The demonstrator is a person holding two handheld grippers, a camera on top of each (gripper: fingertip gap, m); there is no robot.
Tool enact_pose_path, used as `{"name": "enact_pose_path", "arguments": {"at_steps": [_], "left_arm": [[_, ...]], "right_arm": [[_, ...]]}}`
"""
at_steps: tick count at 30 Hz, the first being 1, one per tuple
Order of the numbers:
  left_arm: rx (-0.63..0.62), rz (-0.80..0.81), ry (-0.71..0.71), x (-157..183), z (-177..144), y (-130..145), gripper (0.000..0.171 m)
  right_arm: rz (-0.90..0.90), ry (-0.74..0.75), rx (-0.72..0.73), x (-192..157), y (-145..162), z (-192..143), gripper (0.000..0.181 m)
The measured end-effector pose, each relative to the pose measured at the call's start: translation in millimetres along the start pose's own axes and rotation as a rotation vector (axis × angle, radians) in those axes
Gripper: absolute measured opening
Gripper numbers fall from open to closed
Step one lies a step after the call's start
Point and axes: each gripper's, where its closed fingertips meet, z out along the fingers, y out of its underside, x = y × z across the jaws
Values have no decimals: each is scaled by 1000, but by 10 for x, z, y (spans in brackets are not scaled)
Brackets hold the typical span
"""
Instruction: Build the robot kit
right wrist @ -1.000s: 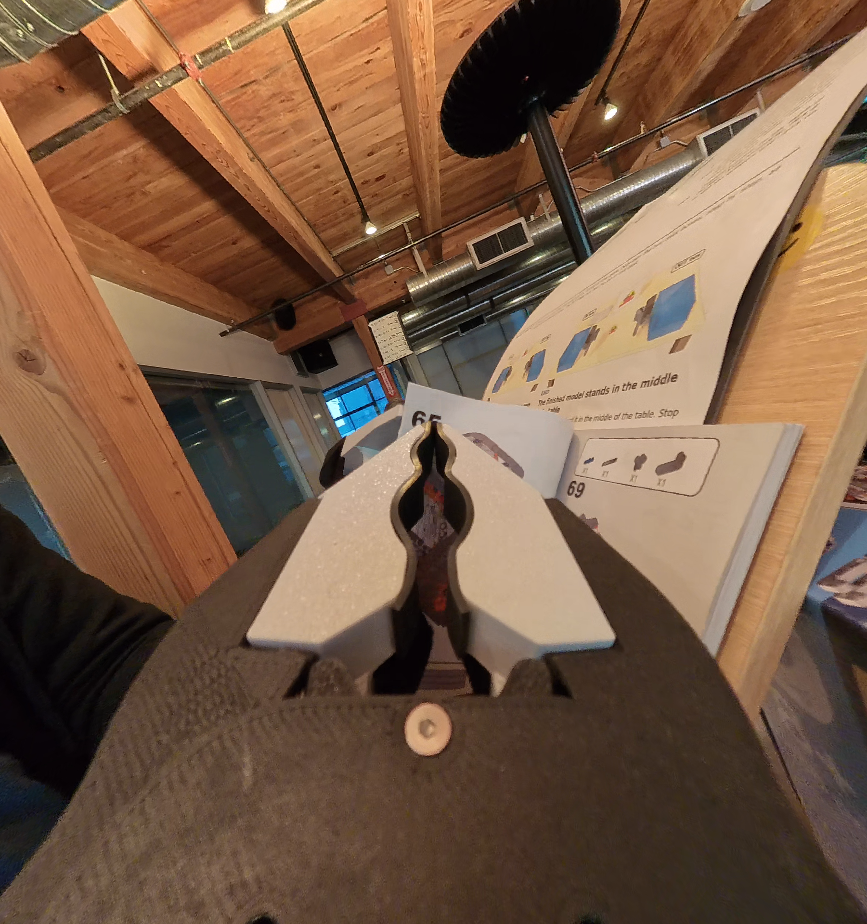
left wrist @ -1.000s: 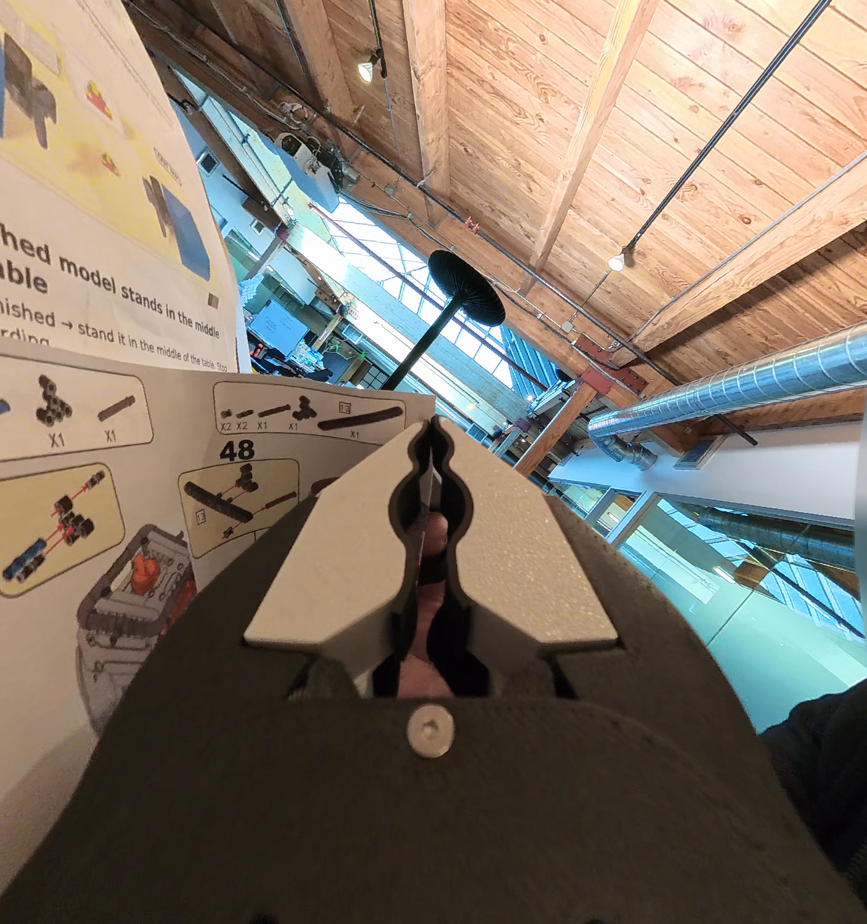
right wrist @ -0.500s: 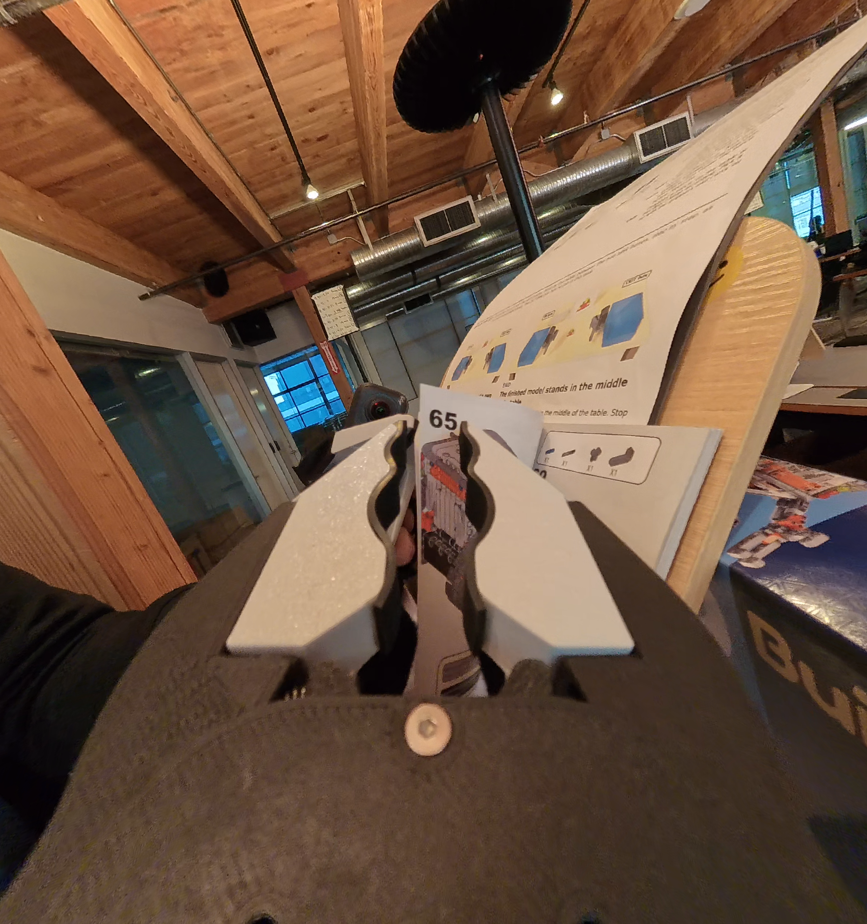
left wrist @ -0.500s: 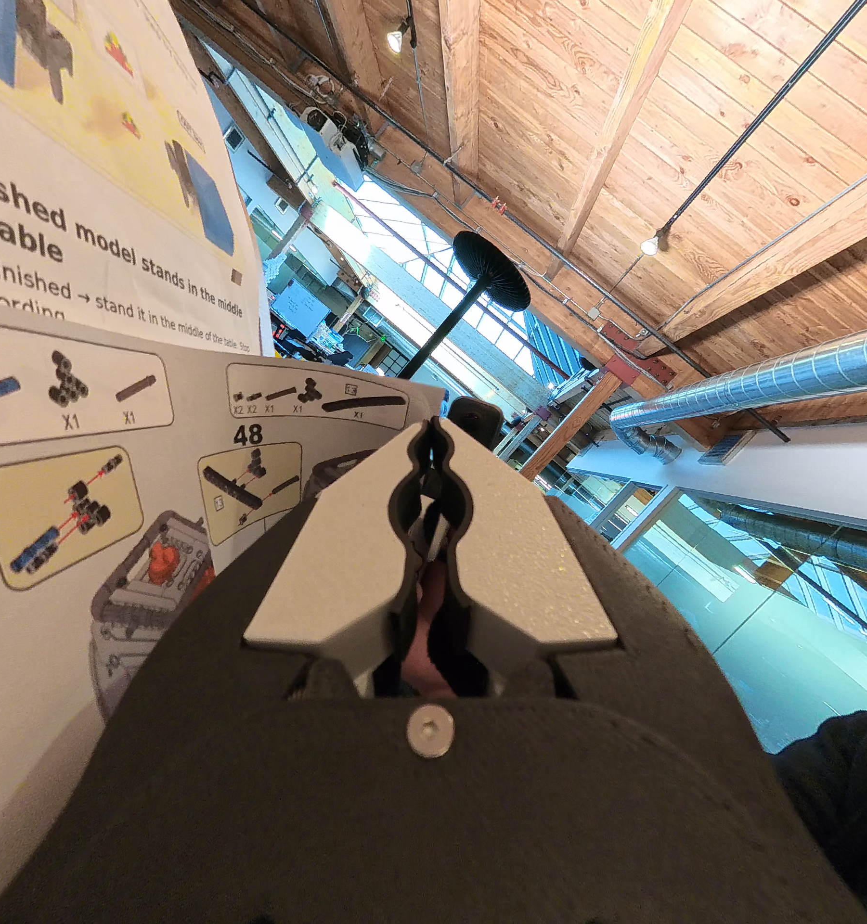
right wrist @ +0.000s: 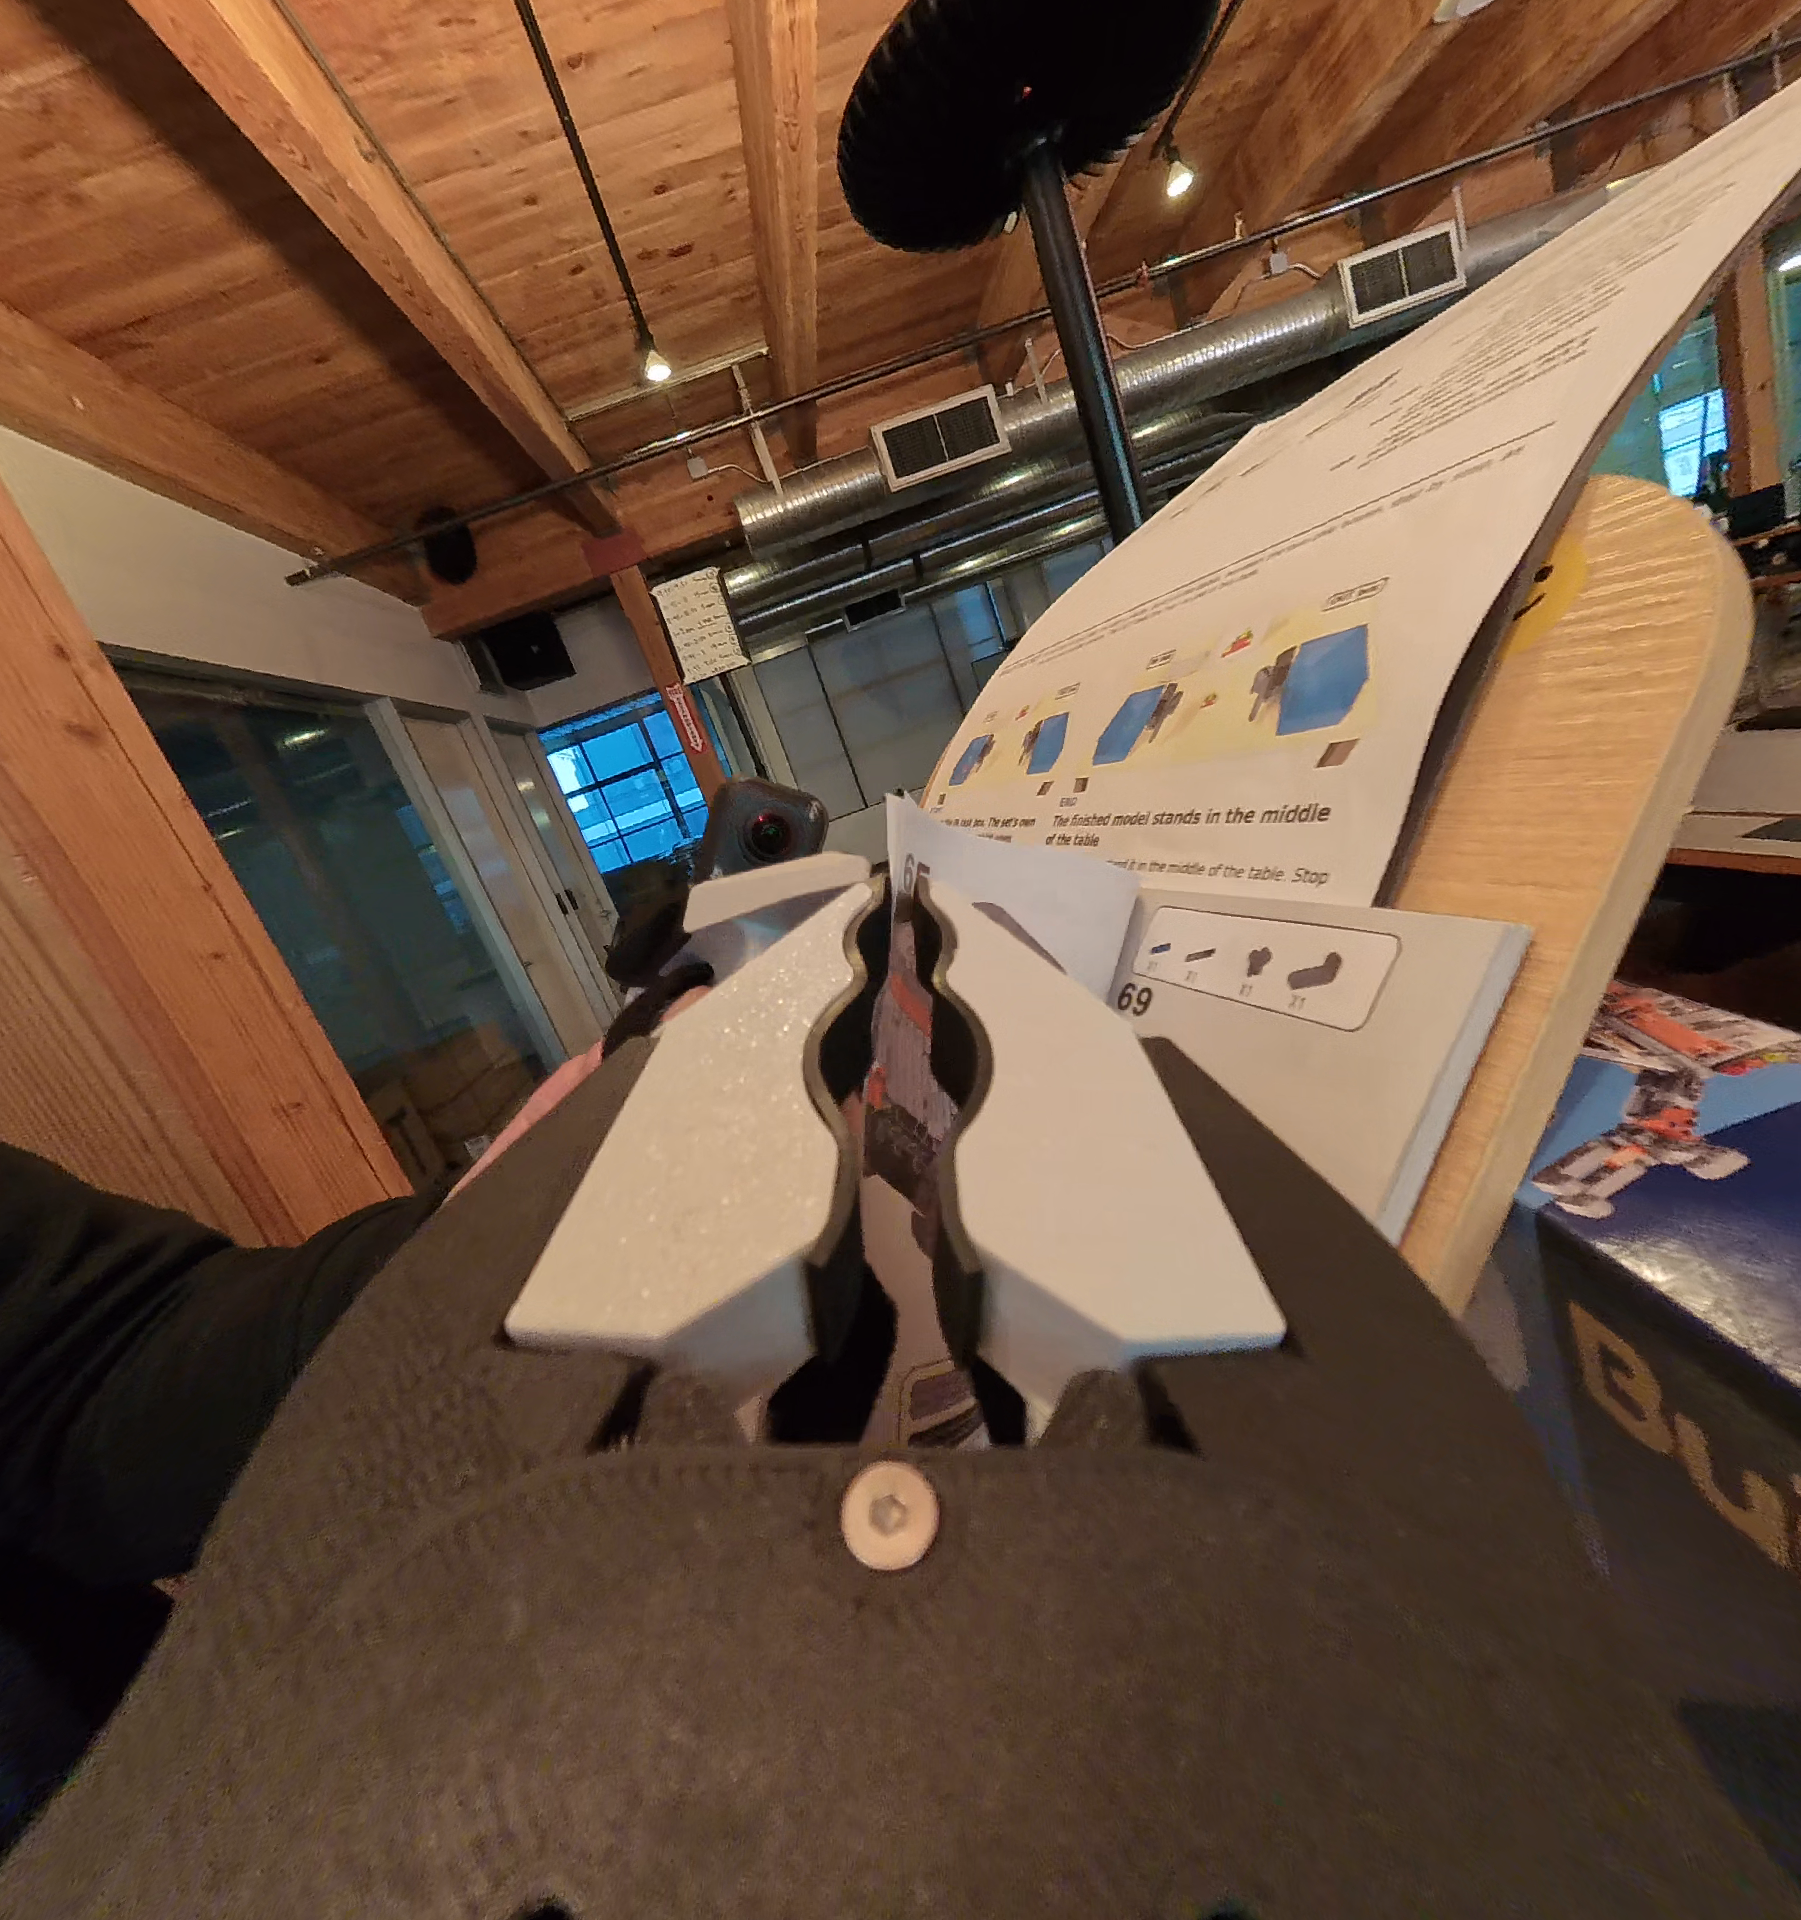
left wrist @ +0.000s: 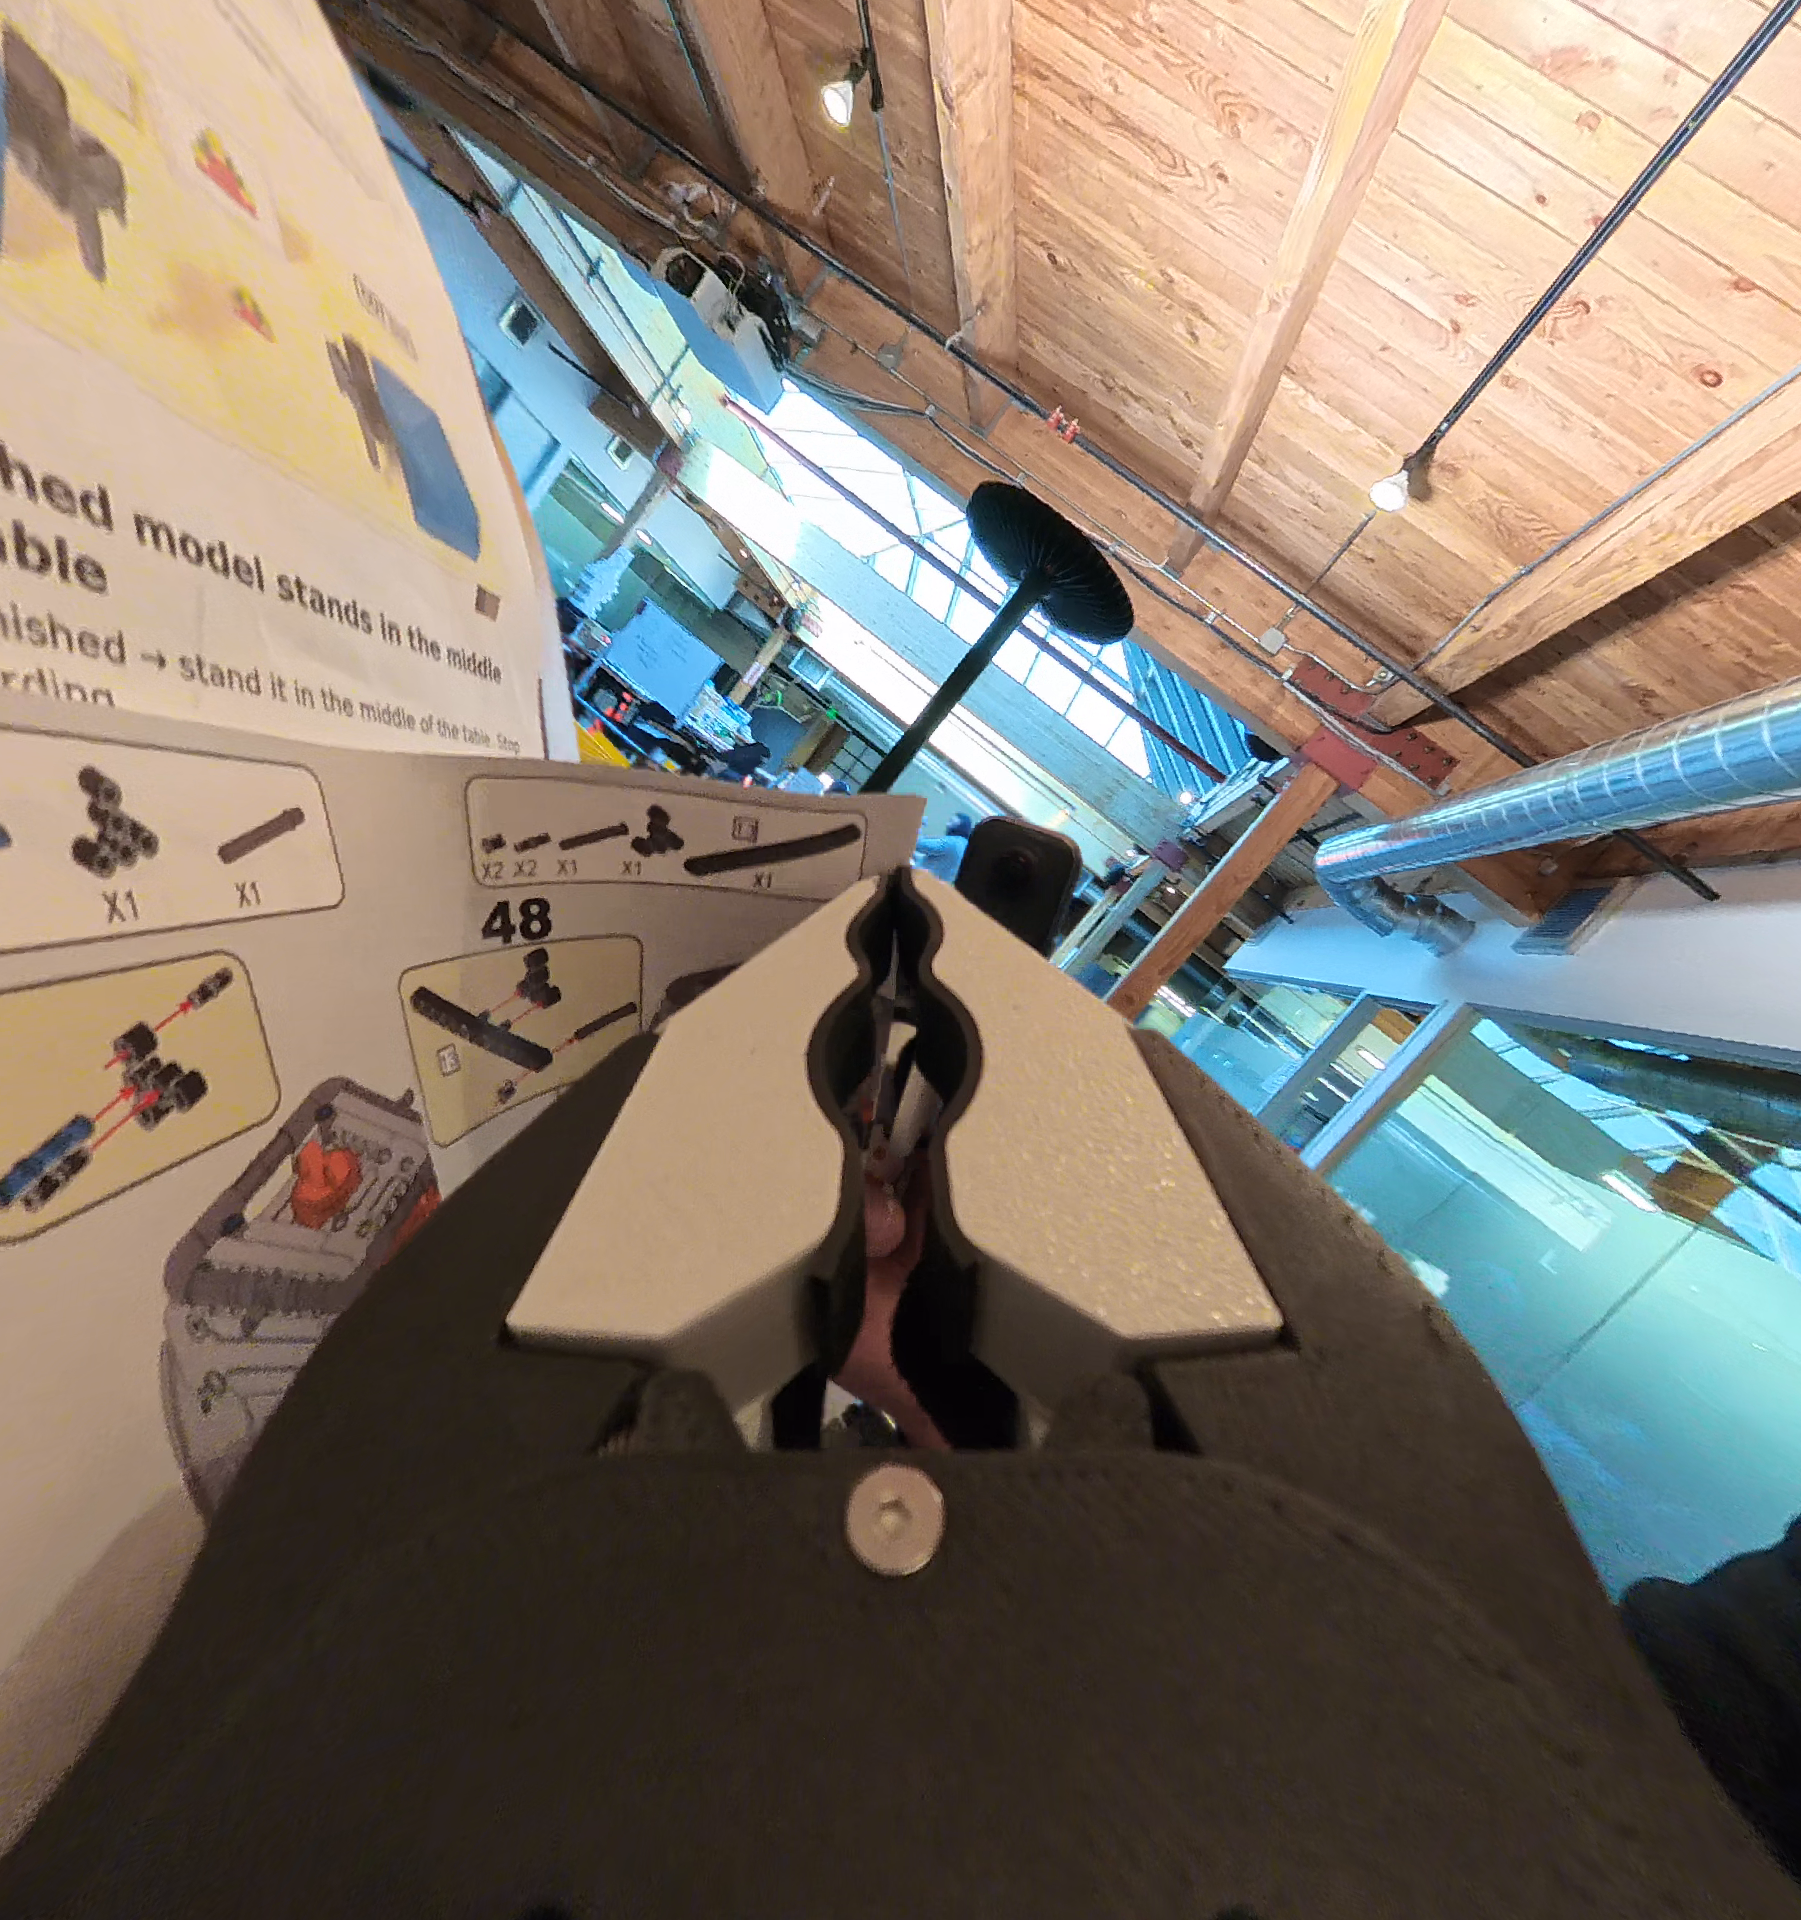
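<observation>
Pinching thin paper pages of the grey illustrated instruction booklet (right wrist: pixel 1291 997) at frame centre, the right gripper (right wrist: pixel 901 914) and left gripper (left wrist: pixel 896 904) — both nearly closed — seemingly separate leaves for turning.

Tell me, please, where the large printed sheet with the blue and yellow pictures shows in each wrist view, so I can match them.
Left wrist view: the printed sheet fills the upper left corner, above the open instruction booklet.
Right wrist view: it curves up the right side, against a wooden board, behind the booklet.
Shared landmark: the black disc on a pole, standing against the wooden ceiling in both.
</observation>
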Motion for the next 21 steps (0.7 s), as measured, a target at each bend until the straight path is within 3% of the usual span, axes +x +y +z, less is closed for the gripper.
{"name": "enact_pose_path", "arguments": {"at_steps": [10,21], "left_arm": [[-18,125,-85,7,-21,-34,22],[10,53,-27,1,-36,-49,17]], "right_arm": [[-57,-6,-37,-85,89,69,8],[-24,-44,-18,-110,75,89,7]]}}
